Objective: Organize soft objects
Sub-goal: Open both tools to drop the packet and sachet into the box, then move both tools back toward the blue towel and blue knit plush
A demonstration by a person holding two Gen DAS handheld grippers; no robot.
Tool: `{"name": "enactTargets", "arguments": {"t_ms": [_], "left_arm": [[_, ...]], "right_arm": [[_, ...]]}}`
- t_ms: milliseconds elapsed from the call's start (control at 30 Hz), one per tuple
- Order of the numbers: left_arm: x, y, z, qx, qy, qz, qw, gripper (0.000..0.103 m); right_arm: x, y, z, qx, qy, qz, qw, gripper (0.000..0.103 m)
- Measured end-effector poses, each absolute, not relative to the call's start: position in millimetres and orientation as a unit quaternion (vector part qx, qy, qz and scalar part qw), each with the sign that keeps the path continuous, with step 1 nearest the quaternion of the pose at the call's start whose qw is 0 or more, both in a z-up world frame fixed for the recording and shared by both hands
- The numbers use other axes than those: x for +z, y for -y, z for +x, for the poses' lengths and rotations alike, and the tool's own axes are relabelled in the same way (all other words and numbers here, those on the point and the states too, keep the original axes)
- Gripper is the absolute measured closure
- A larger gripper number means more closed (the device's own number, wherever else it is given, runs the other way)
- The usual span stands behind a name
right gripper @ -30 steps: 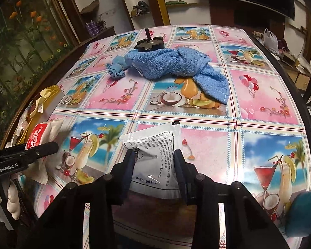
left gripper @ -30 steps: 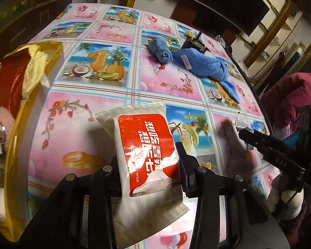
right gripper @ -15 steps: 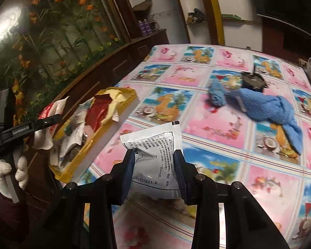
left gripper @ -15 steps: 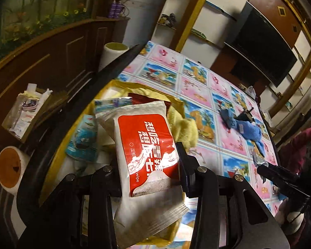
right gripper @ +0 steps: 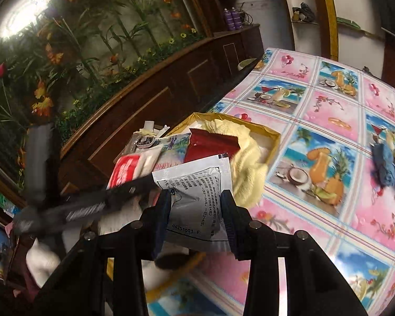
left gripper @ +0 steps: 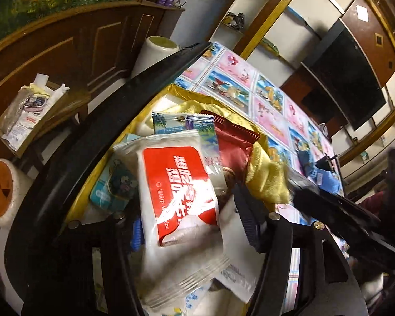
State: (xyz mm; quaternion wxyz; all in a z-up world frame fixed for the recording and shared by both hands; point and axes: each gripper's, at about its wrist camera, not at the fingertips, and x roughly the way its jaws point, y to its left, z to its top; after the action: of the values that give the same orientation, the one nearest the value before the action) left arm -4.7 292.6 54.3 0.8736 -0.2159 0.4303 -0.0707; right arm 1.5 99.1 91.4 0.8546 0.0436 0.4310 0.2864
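Note:
My left gripper point(left gripper: 187, 210) stands open over the gold box point(left gripper: 181, 92); the red-and-white wet wipe pack point(left gripper: 176, 192) lies loose between its fingers on the pile. The box holds a yellow cloth point(left gripper: 266, 181), a dark red pouch point(left gripper: 231, 142) and other packets. My right gripper point(right gripper: 197, 210) is shut on a silver sachet point(right gripper: 197, 194) and holds it over the near end of the gold box point(right gripper: 273, 142). The left gripper point(right gripper: 97, 202) crosses the right wrist view, blurred. A blue towel point(right gripper: 384, 166) lies on the table at the right.
The table's black edge point(left gripper: 134, 100) runs beside the box. The fruit-print tablecloth point(right gripper: 329, 121) stretches to the right. A wooden cabinet point(left gripper: 79, 44), a cardboard box of packets point(left gripper: 26, 115) and two white rolls point(left gripper: 2, 192) stand left of the table.
Both grippers swung left from the table middle to over the gold box. The left jaws opened and the wet wipe pack dropped onto the pile. The right gripper kept the silver sachet.

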Motion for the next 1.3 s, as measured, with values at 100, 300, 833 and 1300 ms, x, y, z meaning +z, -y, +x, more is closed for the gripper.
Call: {"name": "enactTargets", "arguments": {"t_ms": [100, 300, 833, 1300], "left_arm": [[60.6, -288.7, -19.2, -0.051, -0.417, -0.191, 0.887, 0.041], [71.0, -281.3, -45.4, 0.031, -0.367, -0.136, 0.92, 0.03], [71.6, -254.6, -77.9, 0.124, -0.353, -0.035, 0.927, 0.029], [89.1, -214.0, -102.2, 0.113, -0.339, 0.003, 0.934, 0.03]], "right_arm": [[82.5, -105.8, 12.5, 0.285, -0.44, 0.06, 0.849, 0.061], [69.1, -112.1, 10.4, 0.273, -0.424, 0.063, 0.861, 0.048], [82.0, -50.3, -21.7, 0.245, -0.383, 0.105, 0.884, 0.04], [79.5, -6.5, -57.8, 0.227, -0.375, 0.113, 0.892, 0.04]]}}
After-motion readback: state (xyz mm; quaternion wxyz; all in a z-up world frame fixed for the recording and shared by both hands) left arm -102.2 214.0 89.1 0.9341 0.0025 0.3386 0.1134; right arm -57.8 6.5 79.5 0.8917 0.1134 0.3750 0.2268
